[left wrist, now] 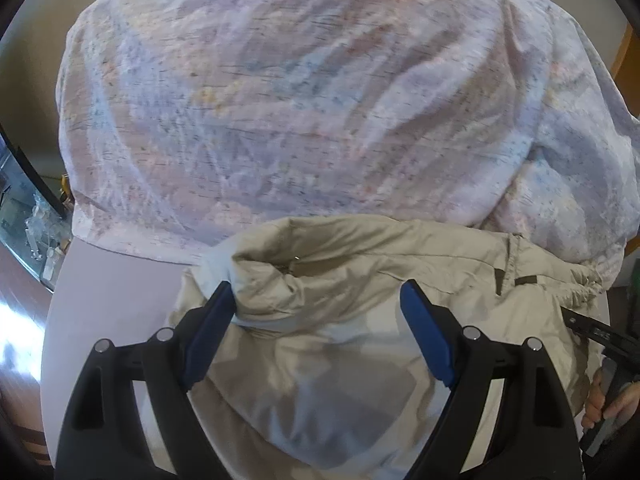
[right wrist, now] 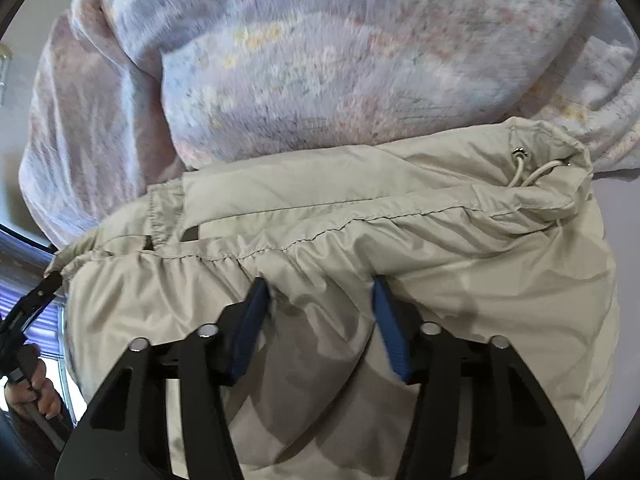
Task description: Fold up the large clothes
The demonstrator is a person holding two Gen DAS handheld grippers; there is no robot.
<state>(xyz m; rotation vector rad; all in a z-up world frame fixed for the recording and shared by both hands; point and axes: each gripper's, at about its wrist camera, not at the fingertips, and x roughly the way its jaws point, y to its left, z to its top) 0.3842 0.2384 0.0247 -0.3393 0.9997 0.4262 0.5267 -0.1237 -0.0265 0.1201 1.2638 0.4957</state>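
Observation:
A beige jacket [left wrist: 360,280] lies crumpled on a pale lavender surface [left wrist: 112,300]. My left gripper [left wrist: 318,292] is open, its blue pads on either side of a bunched fold of the jacket. In the right wrist view the jacket [right wrist: 400,224] fills the lower half, with a gathered hem seam and a drawstring toggle [right wrist: 520,156]. My right gripper [right wrist: 320,290] is partly open with a ridge of jacket cloth between its pads. The other gripper's tip shows at the right edge of the left view [left wrist: 592,328] and the left edge of the right view [right wrist: 44,288].
A large pastel floral cloth [left wrist: 300,100] is heaped behind the jacket, also in the right wrist view [right wrist: 320,48]. A glass cabinet [left wrist: 24,208] stands at the left. Bare lavender surface lies to the left of the jacket.

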